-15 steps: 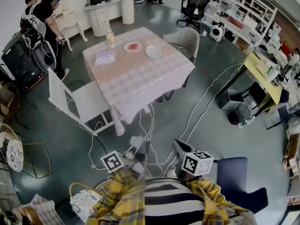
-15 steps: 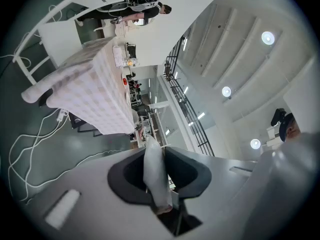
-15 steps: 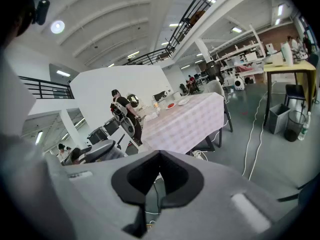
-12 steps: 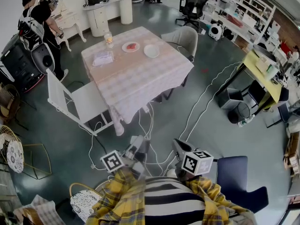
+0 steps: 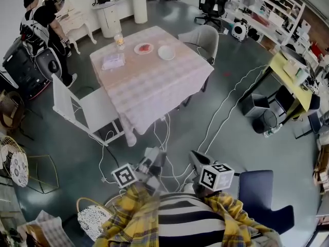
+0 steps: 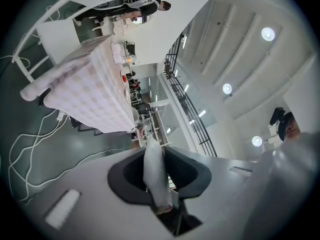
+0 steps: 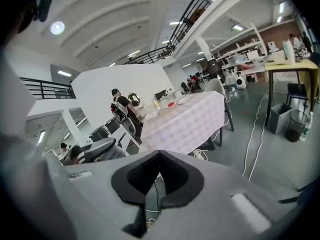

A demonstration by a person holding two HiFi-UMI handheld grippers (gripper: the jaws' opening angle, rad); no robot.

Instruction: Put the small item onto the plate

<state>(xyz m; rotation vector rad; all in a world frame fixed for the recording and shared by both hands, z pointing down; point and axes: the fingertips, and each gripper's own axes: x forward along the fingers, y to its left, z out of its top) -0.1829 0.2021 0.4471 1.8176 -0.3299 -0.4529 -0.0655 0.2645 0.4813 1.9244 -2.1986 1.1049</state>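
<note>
At the far left, two people (image 5: 43, 19) stand beside dark equipment. Nearer, a white frame chair (image 5: 85, 112) sits just left of the counter (image 5: 154, 86). The counter is square and draped in a pale checked cloth that hangs in soft folds at the corners.

My left claw (image 5: 151, 158) is low in the head view, near me and well apart from the counter. In the left gripper view it is clamped on the small item (image 6: 153, 171). This is a pale, smooth, slightly translucent strip, long and narrow, standing up out of the dark V-shaped notch between the jaws.

On the far side of the counter, from the left, are:
- a crinkled clear packet (image 5: 113, 60)
- a small clear jar (image 5: 119, 40)
- a round red-topped plate (image 5: 144, 48)
- a glossy white plate (image 5: 166, 52), just right of the red-topped one

So the small item is in my left claw, and both plates lie far across the counter from it. White cables (image 5: 164, 138) loop over the dark, shiny floor (image 5: 231, 117) between me and the counter.

My right claw (image 7: 159, 155) has its jaws pressed together with nothing between them. Farther right, a grey padded chair (image 5: 203, 37) is tucked against the counter's far right side. A blue seat (image 5: 262, 189) is near me, and a yellow-topped counter (image 5: 290, 73) stands at the right edge.
</note>
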